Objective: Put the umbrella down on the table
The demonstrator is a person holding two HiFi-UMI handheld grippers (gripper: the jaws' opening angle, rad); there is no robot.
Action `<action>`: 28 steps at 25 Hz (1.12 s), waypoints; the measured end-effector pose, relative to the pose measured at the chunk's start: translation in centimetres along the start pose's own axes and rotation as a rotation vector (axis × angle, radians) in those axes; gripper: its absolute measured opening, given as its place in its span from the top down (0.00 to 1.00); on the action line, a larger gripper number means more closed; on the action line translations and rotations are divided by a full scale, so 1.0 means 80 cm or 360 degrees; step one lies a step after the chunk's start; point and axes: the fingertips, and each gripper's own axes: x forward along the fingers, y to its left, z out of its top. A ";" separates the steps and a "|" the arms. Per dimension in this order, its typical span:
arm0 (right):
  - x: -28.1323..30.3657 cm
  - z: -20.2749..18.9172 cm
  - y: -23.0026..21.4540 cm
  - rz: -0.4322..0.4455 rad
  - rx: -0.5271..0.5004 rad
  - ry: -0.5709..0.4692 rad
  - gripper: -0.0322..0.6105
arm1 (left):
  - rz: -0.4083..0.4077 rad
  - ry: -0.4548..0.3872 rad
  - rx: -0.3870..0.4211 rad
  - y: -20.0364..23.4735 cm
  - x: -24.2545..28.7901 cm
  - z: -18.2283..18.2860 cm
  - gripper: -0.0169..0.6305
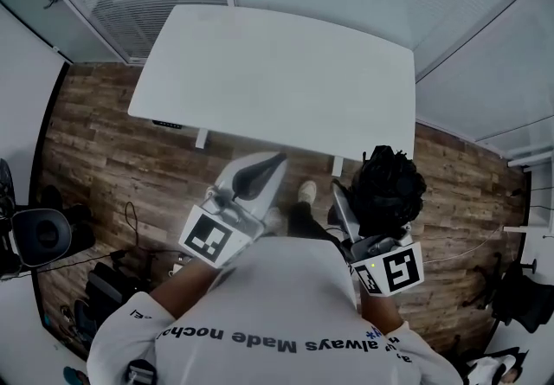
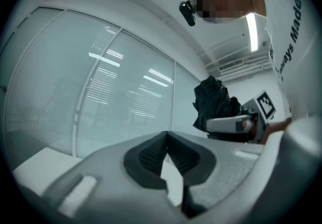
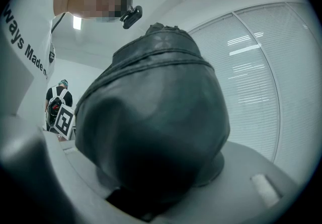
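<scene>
Black folded fabric fills the right gripper view: the umbrella (image 3: 156, 117) is a bunched, compact bundle sitting between the jaws of the right gripper (image 1: 359, 210), which stand wide apart and are clamped against its bulk. In the head view the umbrella (image 1: 391, 189) hangs at lower right of centre, over the wood floor (image 1: 112, 158) and short of the near edge of the white table (image 1: 286, 72). The table fills the upper middle of that frame and its top looks bare.

The left gripper (image 1: 264, 171) points towards the same edge from lower left of centre. In its own view its pads (image 2: 151, 155) meet at the tips with nothing between them.

From the left gripper view the umbrella (image 2: 214, 99) appears to rise above the right jaws, so its long axis seems to run upward rather than along the gripper, though the crumpled cloth makes that hard to tell. The table lies ahead of and to the upper left of the bundle, and the right hand is the one carrying it. The coming move probably means bringing it forward over the near right part of the top and lowering it there.
</scene>
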 end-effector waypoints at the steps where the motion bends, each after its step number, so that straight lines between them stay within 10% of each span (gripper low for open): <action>1: 0.004 0.000 -0.005 -0.0001 0.0000 0.0001 0.57 | 0.0001 0.0002 -0.0003 0.004 0.006 -0.001 0.97; 28: 0.131 0.012 -0.390 0.0017 0.0033 -0.0035 0.57 | 0.0036 0.0051 0.0052 0.106 0.399 -0.020 0.97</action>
